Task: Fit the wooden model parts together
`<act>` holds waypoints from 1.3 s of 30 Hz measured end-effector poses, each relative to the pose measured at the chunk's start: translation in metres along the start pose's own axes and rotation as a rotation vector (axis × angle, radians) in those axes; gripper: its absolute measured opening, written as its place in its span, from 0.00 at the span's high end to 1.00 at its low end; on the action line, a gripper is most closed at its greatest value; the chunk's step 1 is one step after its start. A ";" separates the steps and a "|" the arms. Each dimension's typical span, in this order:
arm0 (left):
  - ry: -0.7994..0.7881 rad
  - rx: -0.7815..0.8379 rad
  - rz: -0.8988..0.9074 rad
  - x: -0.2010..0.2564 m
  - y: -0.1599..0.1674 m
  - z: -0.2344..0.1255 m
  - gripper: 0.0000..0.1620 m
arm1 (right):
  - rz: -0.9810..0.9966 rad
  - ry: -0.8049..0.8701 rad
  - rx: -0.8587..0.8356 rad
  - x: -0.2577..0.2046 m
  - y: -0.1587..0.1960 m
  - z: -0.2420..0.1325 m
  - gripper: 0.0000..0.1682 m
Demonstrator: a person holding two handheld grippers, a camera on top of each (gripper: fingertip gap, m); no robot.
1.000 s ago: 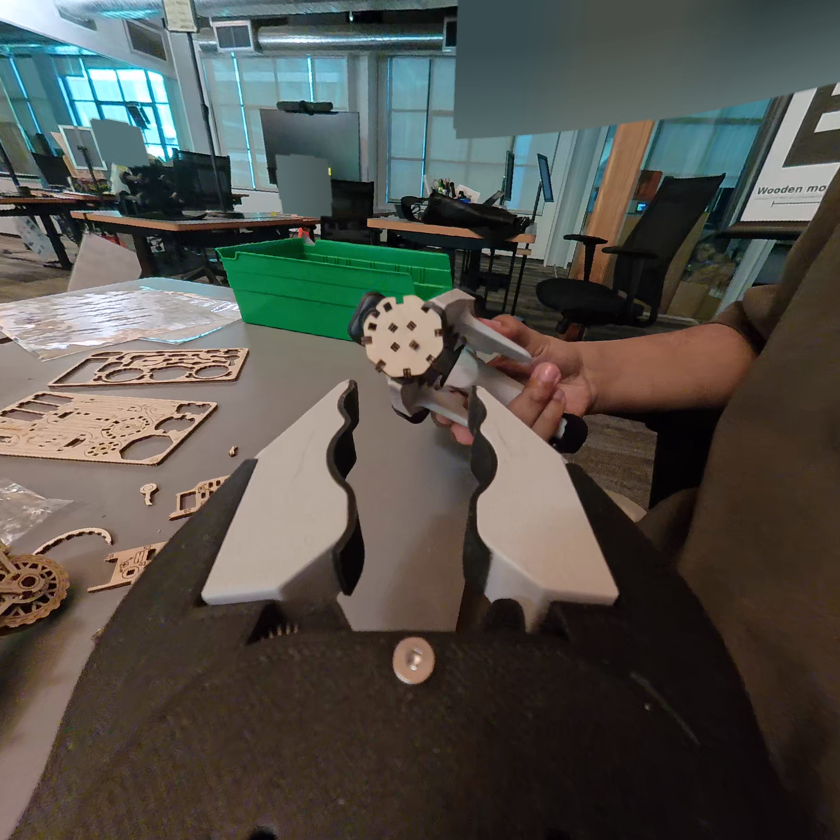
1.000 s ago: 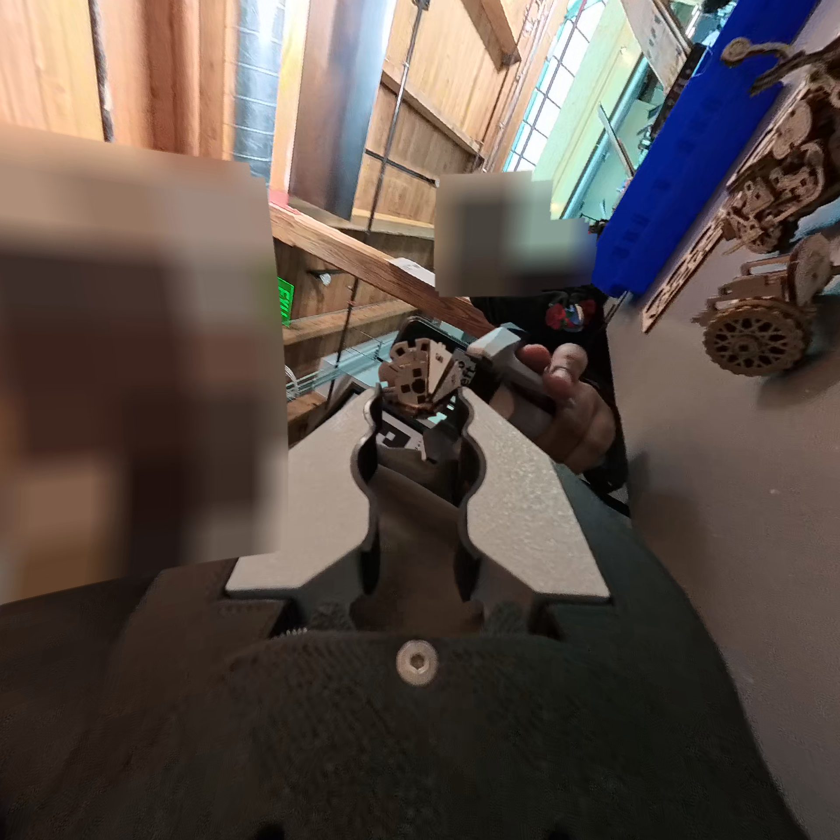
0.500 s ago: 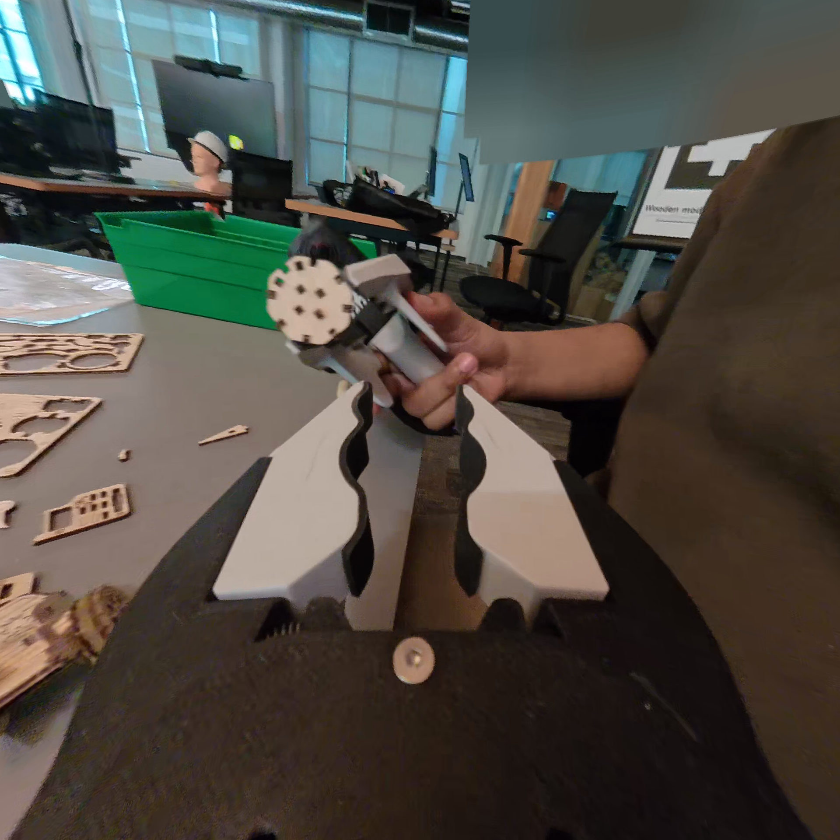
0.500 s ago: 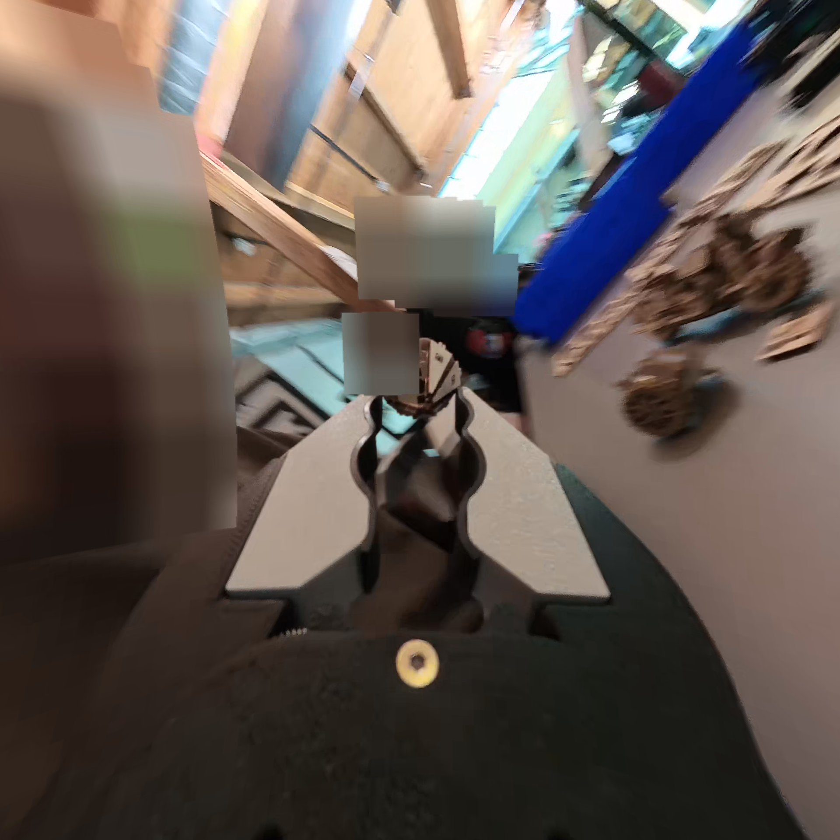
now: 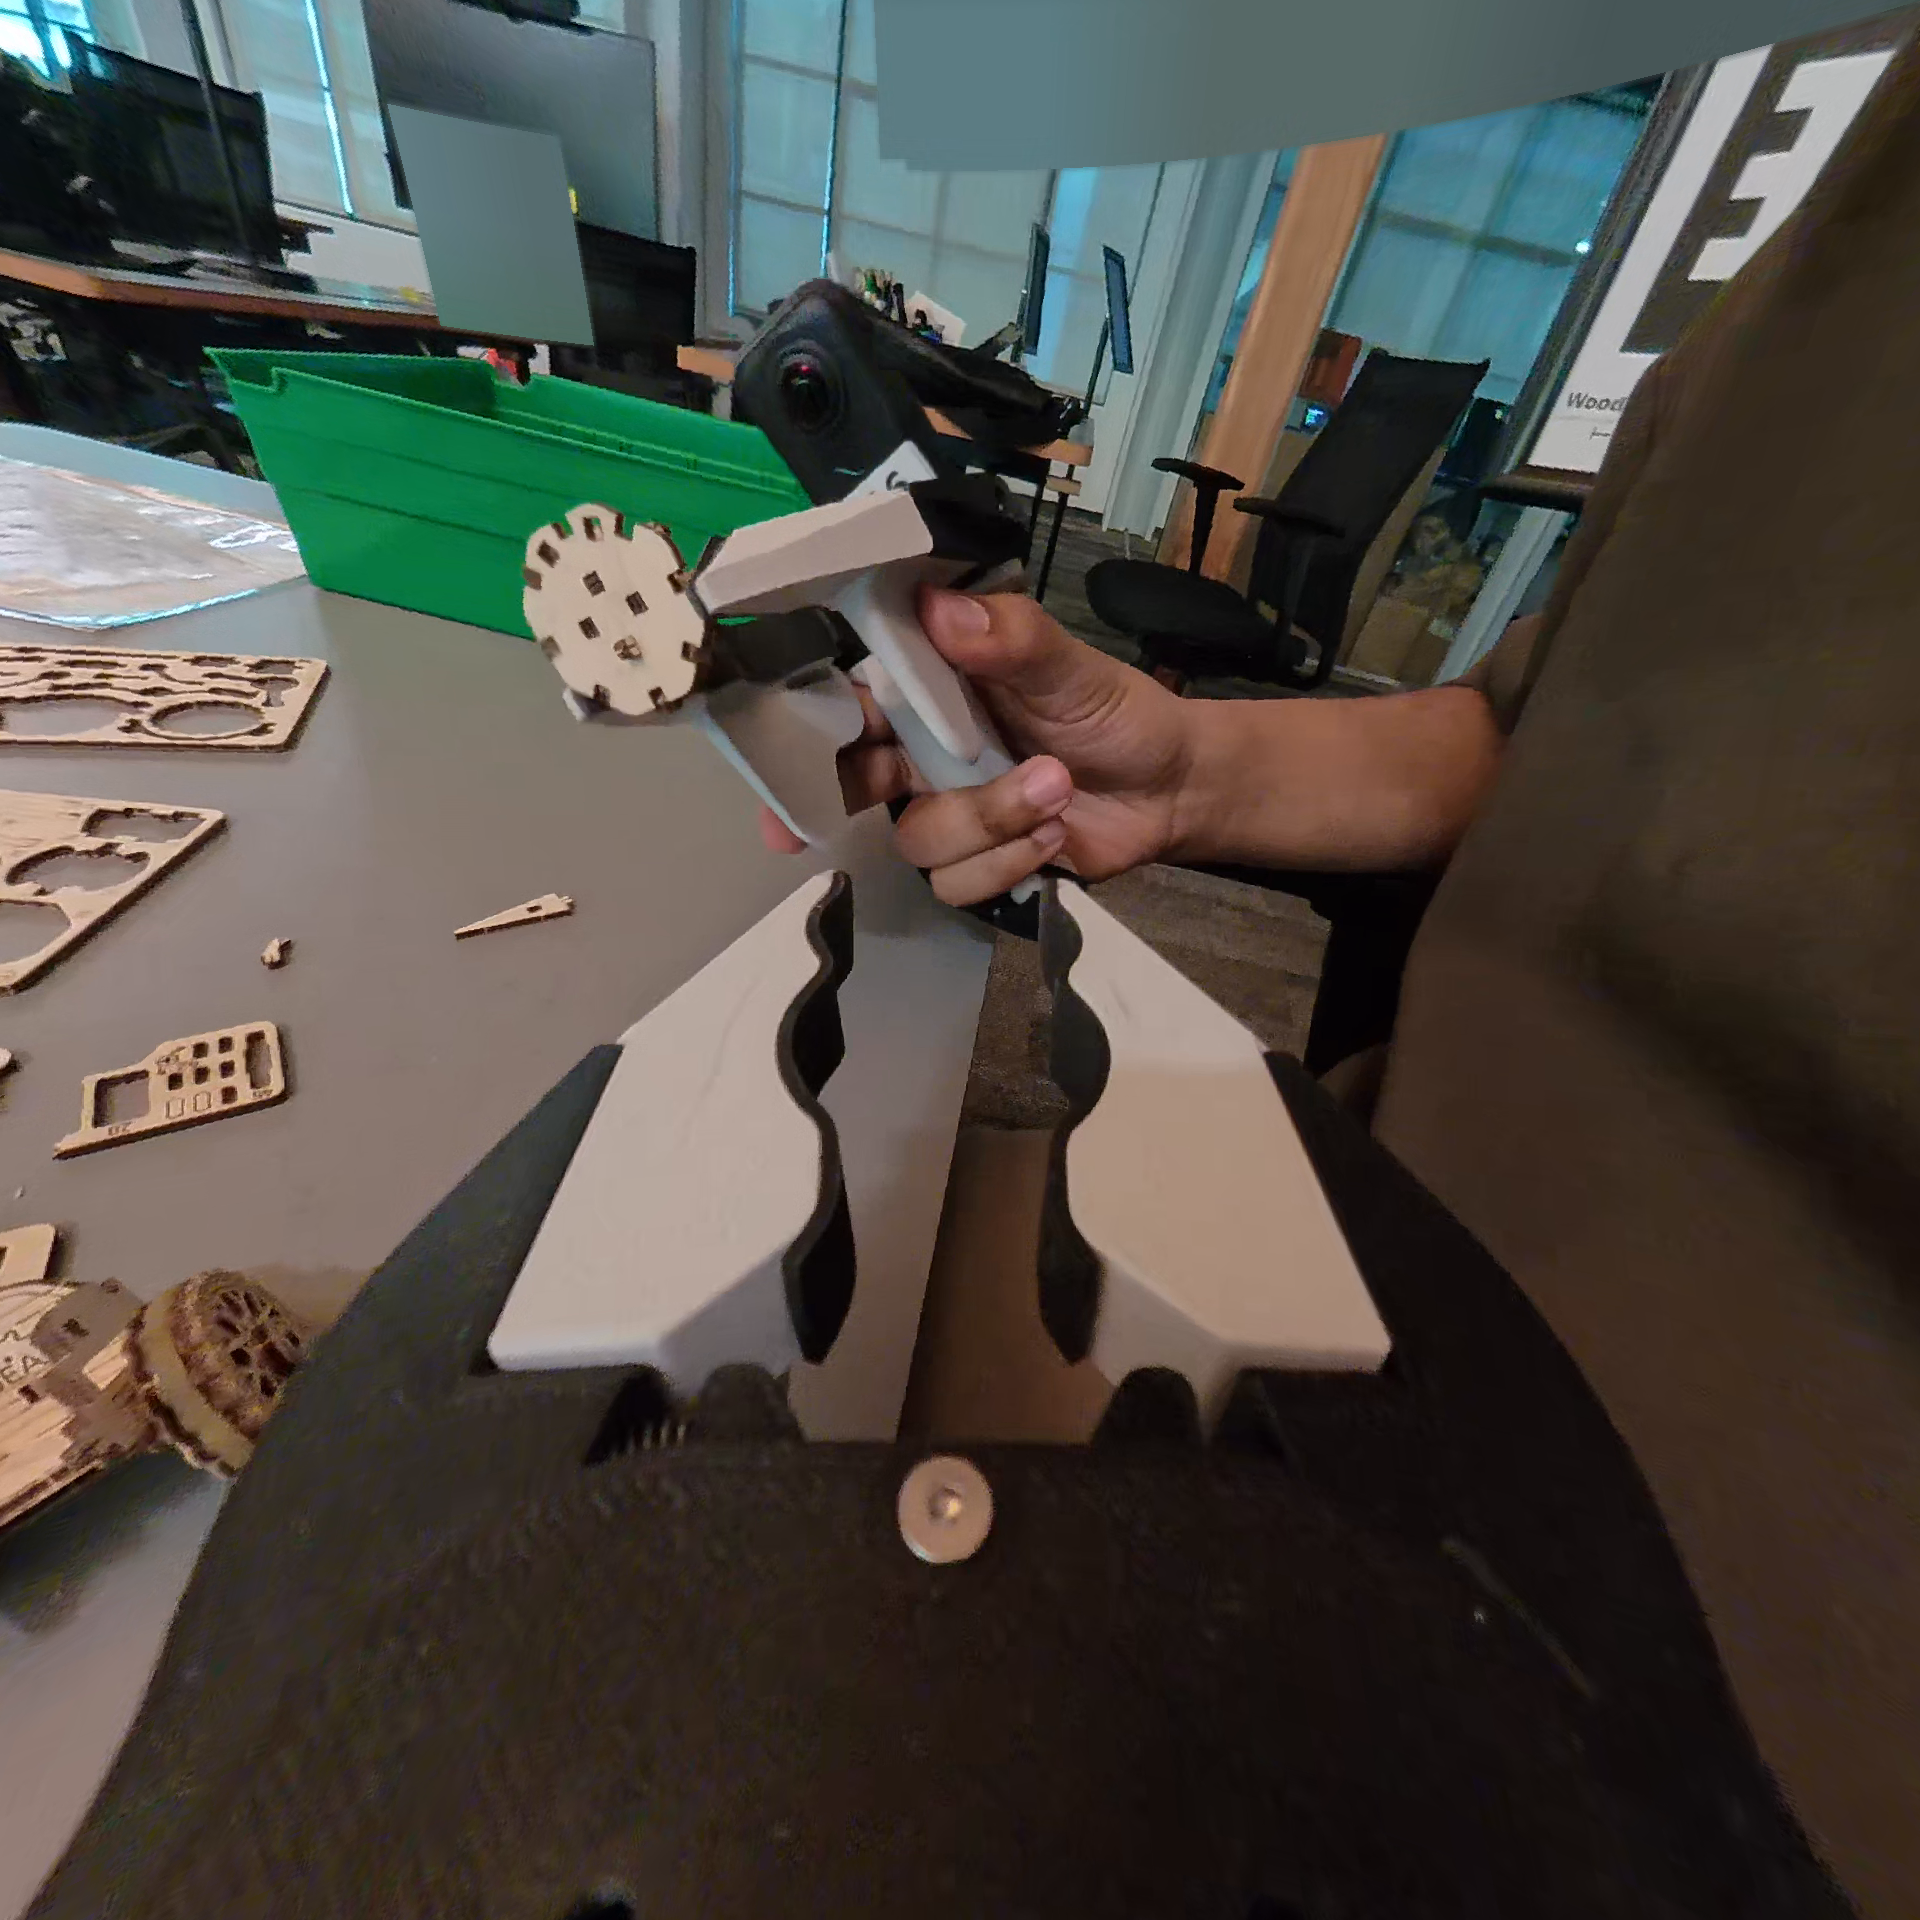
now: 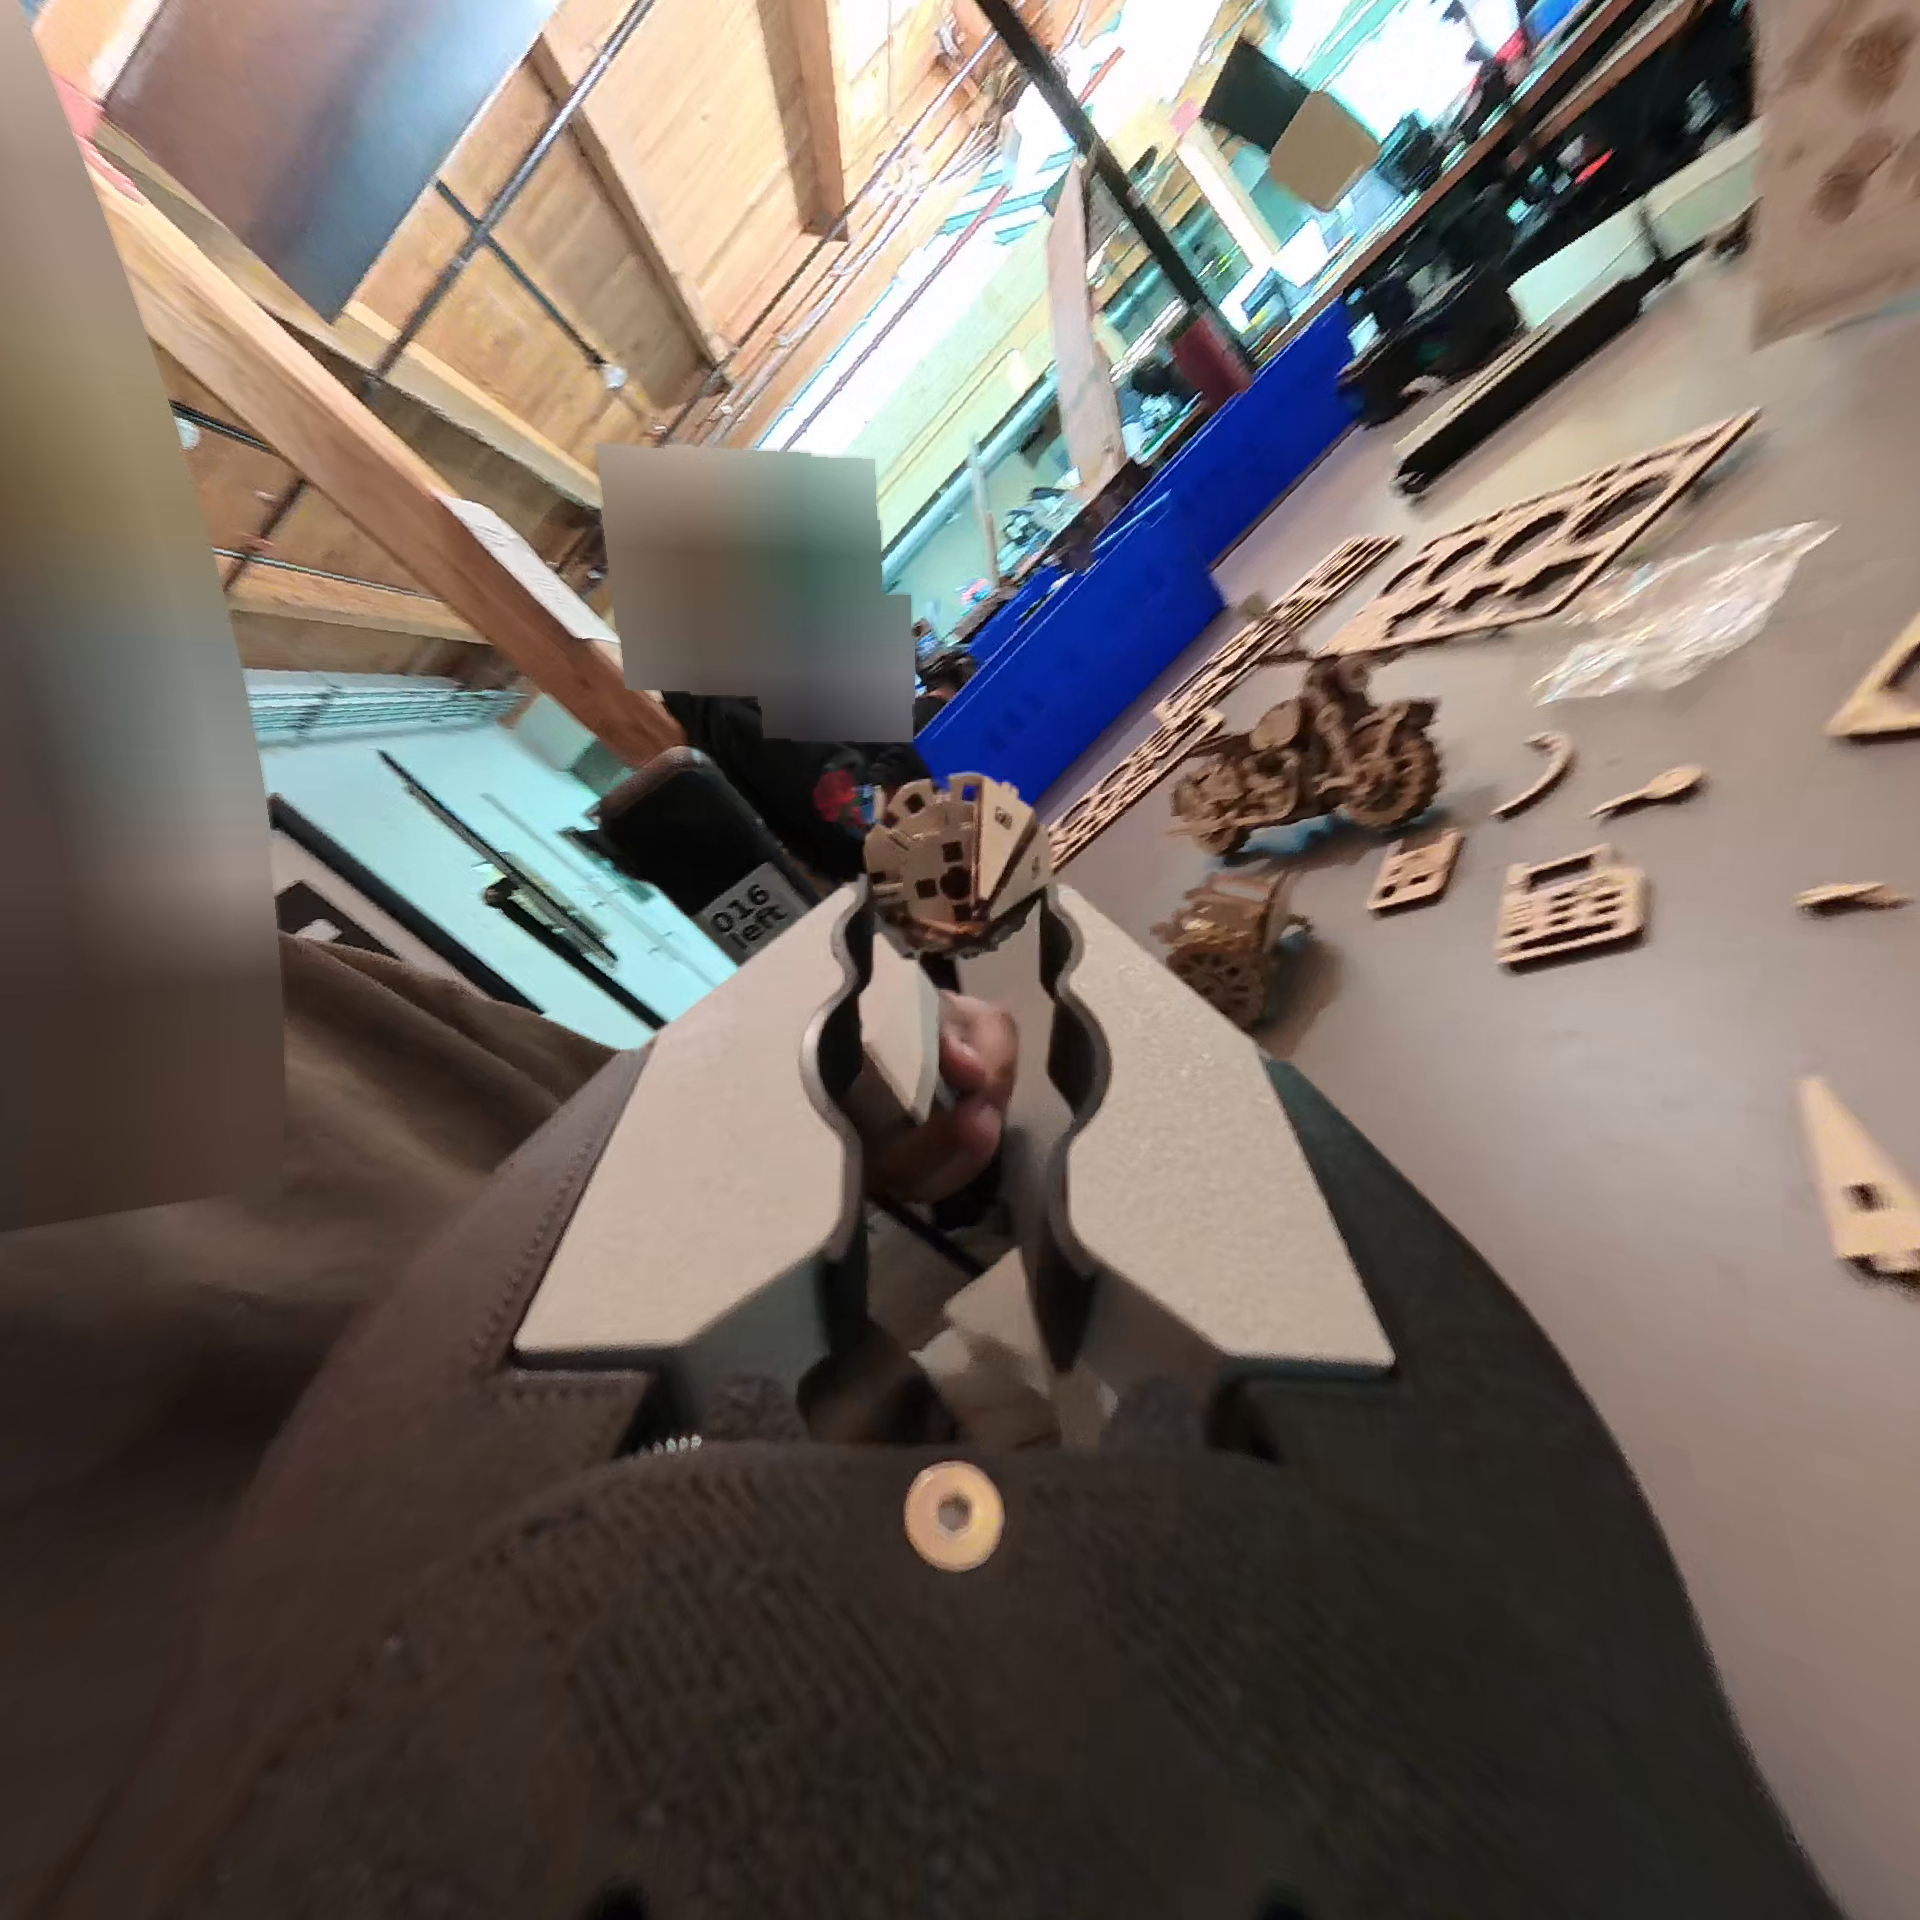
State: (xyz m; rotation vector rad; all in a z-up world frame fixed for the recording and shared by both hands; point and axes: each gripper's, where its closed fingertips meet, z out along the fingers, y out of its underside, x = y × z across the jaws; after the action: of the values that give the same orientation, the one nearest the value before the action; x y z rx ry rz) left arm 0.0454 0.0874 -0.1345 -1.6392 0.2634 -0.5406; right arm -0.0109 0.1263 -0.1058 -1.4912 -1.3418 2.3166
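Observation:
My right gripper (image 6: 956,906) is shut on a round wooden part (image 6: 951,862), a notched disc with small tabs fitted into it, held at the fingertips. In the left wrist view the same disc (image 5: 613,613) shows face-on in the right gripper (image 5: 694,652), which a hand (image 5: 1049,748) holds above the grey table (image 5: 499,790). My left gripper (image 5: 940,904) is open and empty, just below and in front of that hand, over the table's near edge.
A green bin (image 5: 468,499) stands behind the disc. Cut-out wooden sheets (image 5: 156,686), small loose parts (image 5: 177,1086) and a wheeled wooden model (image 5: 208,1351) lie at the left. A wooden motorcycle model (image 6: 1320,758), a blue bin (image 6: 1122,582) and more parts (image 6: 1569,914) show in the right wrist view. The gap from one gripper's tips to the other's is roughly 7 cm.
The right gripper has turned with the disc, so its view now takes in the table and the motorcycle model. The left gripper has shifted, and the disc now stands higher and larger before it.

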 end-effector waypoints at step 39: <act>-0.182 0.286 -0.332 -0.027 -0.026 -0.076 0.71 | -0.030 -0.309 -0.424 -0.037 0.071 0.077 0.82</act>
State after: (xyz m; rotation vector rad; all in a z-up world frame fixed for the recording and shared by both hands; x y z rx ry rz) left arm -0.0184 0.0373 -0.1098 -1.4463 -0.2178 -0.6414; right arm -0.0243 0.0172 -0.1183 -1.2124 -2.0238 2.4235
